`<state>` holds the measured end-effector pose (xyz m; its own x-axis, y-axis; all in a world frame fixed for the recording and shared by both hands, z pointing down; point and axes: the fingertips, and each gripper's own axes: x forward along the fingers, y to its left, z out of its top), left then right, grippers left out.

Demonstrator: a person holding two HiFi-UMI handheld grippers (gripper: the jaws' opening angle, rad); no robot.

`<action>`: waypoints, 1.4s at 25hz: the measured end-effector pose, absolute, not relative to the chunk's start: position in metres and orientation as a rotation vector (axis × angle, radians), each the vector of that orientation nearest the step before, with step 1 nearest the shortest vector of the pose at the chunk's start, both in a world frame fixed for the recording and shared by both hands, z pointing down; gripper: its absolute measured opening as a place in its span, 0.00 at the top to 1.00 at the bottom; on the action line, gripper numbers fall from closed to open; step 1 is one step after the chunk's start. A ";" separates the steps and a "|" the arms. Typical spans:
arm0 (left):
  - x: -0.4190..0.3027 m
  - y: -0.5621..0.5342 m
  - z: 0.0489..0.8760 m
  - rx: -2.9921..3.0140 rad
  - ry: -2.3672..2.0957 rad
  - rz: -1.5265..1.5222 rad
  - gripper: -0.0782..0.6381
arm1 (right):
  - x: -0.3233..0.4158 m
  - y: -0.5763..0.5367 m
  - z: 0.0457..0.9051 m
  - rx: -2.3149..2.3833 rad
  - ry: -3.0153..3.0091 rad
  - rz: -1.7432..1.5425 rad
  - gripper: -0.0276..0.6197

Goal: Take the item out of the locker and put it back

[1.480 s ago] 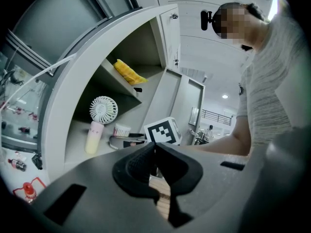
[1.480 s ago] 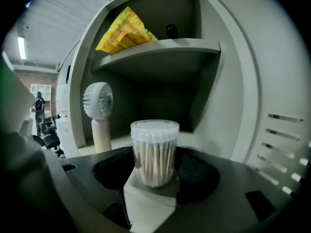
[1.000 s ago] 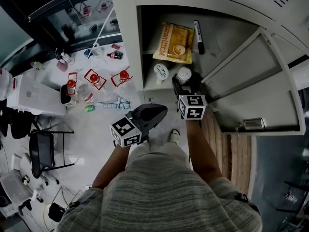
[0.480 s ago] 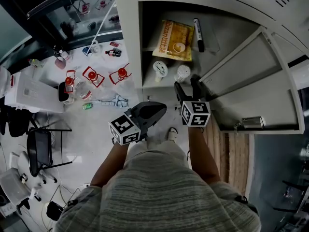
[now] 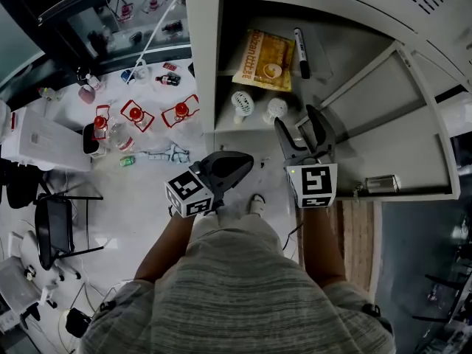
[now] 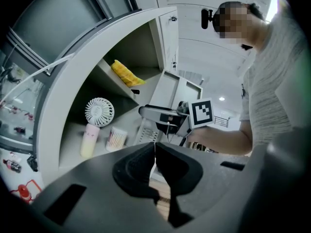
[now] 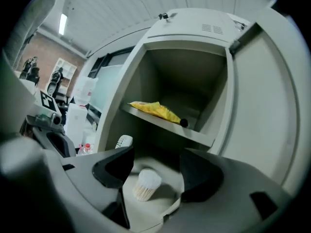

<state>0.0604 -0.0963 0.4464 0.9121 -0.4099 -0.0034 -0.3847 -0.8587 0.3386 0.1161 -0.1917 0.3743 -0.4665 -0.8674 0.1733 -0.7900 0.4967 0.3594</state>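
Left gripper [image 5: 234, 167] at centre frame, jaws clenched on nothing. Right gripper [image 5: 302, 133] just right of it, jaws released and empty, facing the open pale grey metal locker [image 5: 200, 57]. Round tub of white cotton swabs [image 5: 275, 109] stands on the lower shelf [image 5: 257, 123], beside a small white handheld fan [image 5: 242, 103].

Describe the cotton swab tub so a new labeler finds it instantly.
Open grey locker, lower shelf. Two small items stand there; the cotton swab tub is the right one. Unlike the handheld fan beside it, it's short, round, packed with white tips.
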 end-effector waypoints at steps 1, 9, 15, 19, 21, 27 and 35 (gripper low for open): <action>0.060 -0.097 0.446 2.742 -0.588 -0.108 0.88 | 0.114 -0.191 0.369 1.366 -2.405 -0.366 0.52; 0.050 -0.104 0.441 2.745 -0.622 -0.099 0.88 | 0.092 -0.187 0.343 1.170 -2.197 -0.754 0.52; 0.047 -0.105 0.440 2.746 -0.624 -0.092 0.88 | 0.079 -0.197 0.314 1.080 -1.972 -1.052 0.52; 0.050 -0.103 0.439 2.750 -0.610 -0.096 0.88 | 0.067 -0.207 0.308 1.006 -1.901 -1.150 0.53; 0.050 -0.102 0.439 2.751 -0.606 -0.098 0.88 | 0.061 -0.213 0.309 0.968 -1.865 -1.189 0.53; 0.050 -0.100 0.440 2.751 -0.592 -0.100 0.88 | 0.050 -0.231 0.315 0.902 -1.767 -1.255 0.54; 0.050 -0.098 0.441 2.741 -0.589 -0.106 0.88 | 0.046 -0.241 0.322 0.877 -1.737 -1.267 0.76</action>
<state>0.0505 -0.0984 0.4414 0.9116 -0.4111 -0.0024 -0.3863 -0.8586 0.3371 0.0461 -0.2405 0.3217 -0.4422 -0.8743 0.2001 -0.0767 0.2592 0.9628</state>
